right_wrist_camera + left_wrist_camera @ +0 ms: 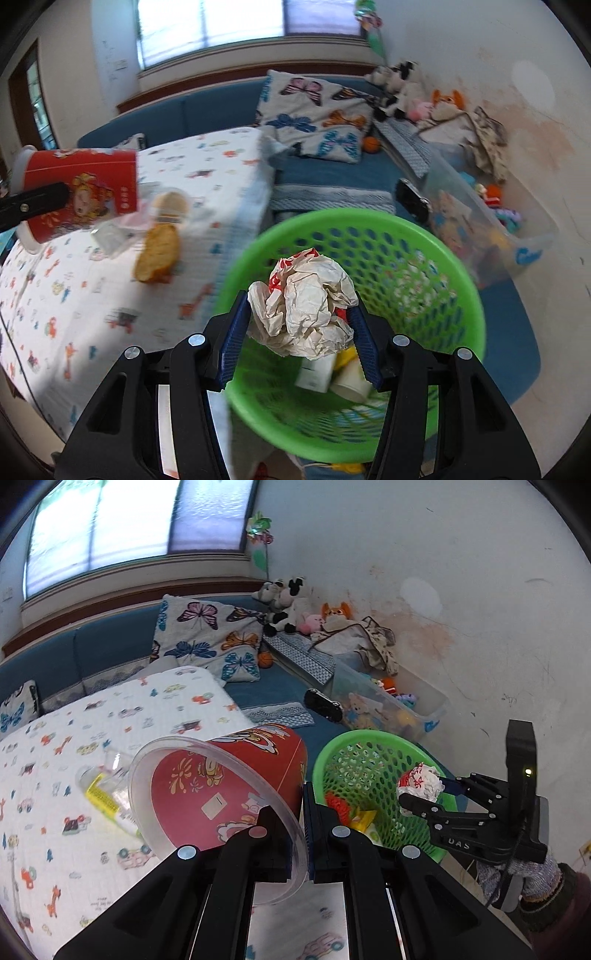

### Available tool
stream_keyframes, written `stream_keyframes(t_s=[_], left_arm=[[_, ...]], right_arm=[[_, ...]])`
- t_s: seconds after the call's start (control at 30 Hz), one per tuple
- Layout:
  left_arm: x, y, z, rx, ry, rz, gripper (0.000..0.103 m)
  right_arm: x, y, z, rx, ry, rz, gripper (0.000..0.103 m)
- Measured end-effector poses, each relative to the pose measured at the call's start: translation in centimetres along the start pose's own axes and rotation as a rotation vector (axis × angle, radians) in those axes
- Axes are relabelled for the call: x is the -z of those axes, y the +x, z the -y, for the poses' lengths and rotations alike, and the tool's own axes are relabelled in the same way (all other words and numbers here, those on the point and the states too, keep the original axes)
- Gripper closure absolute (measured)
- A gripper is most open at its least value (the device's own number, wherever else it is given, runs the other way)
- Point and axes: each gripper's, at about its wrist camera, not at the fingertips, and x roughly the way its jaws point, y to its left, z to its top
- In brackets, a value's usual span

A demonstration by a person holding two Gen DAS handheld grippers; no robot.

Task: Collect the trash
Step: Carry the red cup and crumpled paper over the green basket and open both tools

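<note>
Paper ball point(304, 308), crumpled, white with red print, sits between the fingers of the right gripper point(299, 328), blue pads touching it on both sides, directly over the open mouth of the green basket point(458, 291). Basket already holds a white carton, a yellow piece and other scraps below the fingertips. Red cup point(229, 786) with clear lid is pinched at the lid's rim by the left gripper point(301, 830), fingers together on it, cup lying tilted, just left of the basket. Beyond the left fingers: patterned sheet point(74, 738) with a clear bottle point(107, 790). A bread-like piece point(159, 251) lies on the sheet, left of the right fingers.
</note>
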Motion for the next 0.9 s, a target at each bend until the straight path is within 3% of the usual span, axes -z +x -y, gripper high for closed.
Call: stream_keyframes(t_s=[0.37,0.9], left_arm=[[-1.3,2.9,3.8,0.038,0.071,-0.034,0.097],[-1.3,8.2,9.0,0.088,0.158,-0.132,0.097]], right_arm=[[1.0,1.0,4.6,0.065,0.079,-0.033,0.041],[2.6,-2.4,6.6,0.085,0.116,0.015,0.034]])
